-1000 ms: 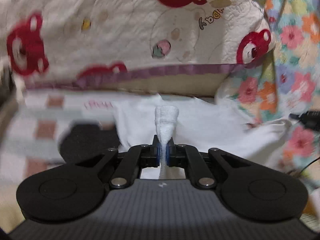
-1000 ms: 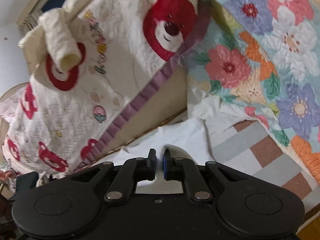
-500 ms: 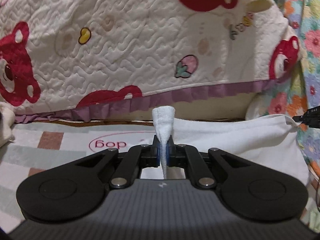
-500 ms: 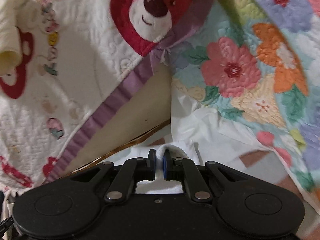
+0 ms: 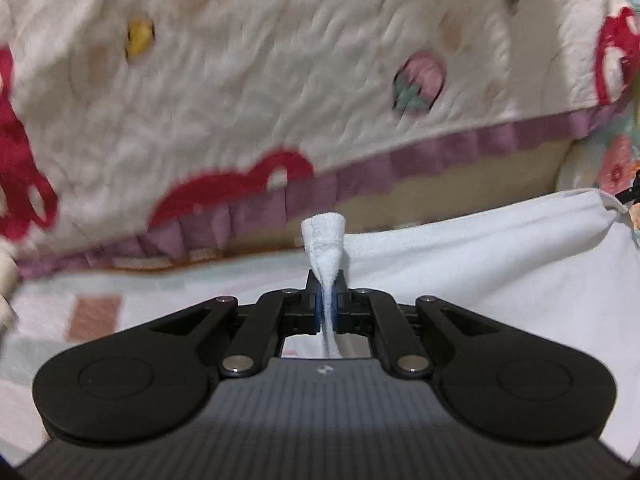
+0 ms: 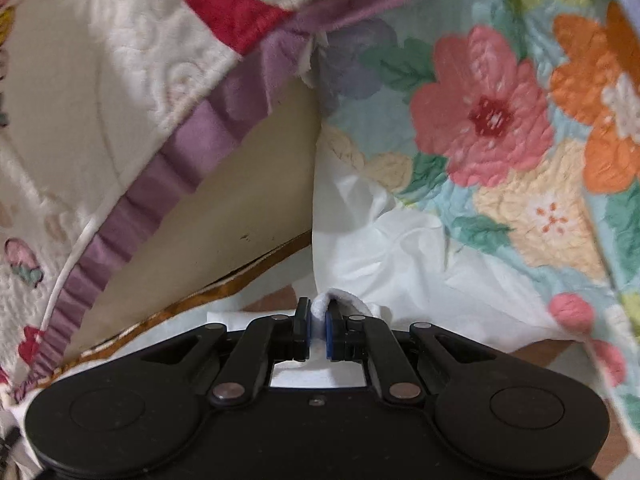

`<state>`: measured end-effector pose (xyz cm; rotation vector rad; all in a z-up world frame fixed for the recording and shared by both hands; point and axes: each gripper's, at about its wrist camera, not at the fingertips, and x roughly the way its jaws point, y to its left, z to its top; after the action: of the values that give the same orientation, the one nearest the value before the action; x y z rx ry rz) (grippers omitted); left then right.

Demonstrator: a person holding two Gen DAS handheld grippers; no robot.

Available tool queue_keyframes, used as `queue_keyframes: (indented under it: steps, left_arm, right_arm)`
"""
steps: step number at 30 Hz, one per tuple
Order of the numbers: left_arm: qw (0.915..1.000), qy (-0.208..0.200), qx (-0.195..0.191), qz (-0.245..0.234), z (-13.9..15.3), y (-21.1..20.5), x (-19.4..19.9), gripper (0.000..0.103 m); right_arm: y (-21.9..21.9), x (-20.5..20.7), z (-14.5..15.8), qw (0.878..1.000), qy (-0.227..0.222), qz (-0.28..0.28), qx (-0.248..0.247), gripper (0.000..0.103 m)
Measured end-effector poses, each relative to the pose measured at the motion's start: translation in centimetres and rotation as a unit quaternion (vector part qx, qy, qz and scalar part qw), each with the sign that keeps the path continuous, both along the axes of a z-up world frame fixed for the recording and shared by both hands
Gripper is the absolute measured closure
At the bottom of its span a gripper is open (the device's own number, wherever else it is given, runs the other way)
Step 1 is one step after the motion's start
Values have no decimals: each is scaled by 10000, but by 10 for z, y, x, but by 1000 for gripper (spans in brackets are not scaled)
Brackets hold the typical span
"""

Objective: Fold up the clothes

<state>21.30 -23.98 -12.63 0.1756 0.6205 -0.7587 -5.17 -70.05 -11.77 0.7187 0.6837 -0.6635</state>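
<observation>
- White garment (image 5: pixel 500 264): spread on the checked bed cover (image 5: pixel 96 312), just below the bear-print quilt (image 5: pixel 280 80).
- Left gripper (image 5: pixel 328 300): jaws clamped on a pinched fold of the white garment.
- Right gripper (image 6: pixel 318 326): jaws clamped on another fold of it, below the floral quilt (image 6: pixel 500 128).

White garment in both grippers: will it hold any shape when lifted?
Probably not. The white garment bunches into a soft tuft between the left gripper pads. It likely sags, creasing beside the right gripper. Looks light.
</observation>
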Motion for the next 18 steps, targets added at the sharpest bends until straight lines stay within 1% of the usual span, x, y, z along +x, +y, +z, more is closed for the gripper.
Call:
queue_keyframes:
  steps: [2,3,6,8,10,13,16,18]
  left_arm:
    - [9997,223,-12,89,-11,-2,9,99]
    - [9997,236,-32,104,-13,-2,10,99]
    - [9997,181,-138,72,-12,0,8,99]
    - [9998,47,-184,-21,-7,0,6,99]
    - [10000,-56,-24,-28,-3,-4,7,99]
    - [9991,231,300,209,-13,-14,18,99]
    - [9975,452,422,339,-30,-21,27,99]
    - [9979,444,328,352,-29,-20,27,99]
  right_arm:
    - [-6,12,-14,9998,135,-54,96,94]
    - [-9,17,-20,9997,185,-87,146,94]
    - [-14,24,-34,9992,291,-153,207,94]
    - [-17,23,-37,9992,271,-167,241,94]
    - [-20,22,-37,9992,205,-191,296,94]
    - [-26,25,-38,9988,147,-181,423,94]
    - [-30,31,-43,9984,266,-108,485,94]
    - [-33,36,-47,9980,346,-60,527,94]
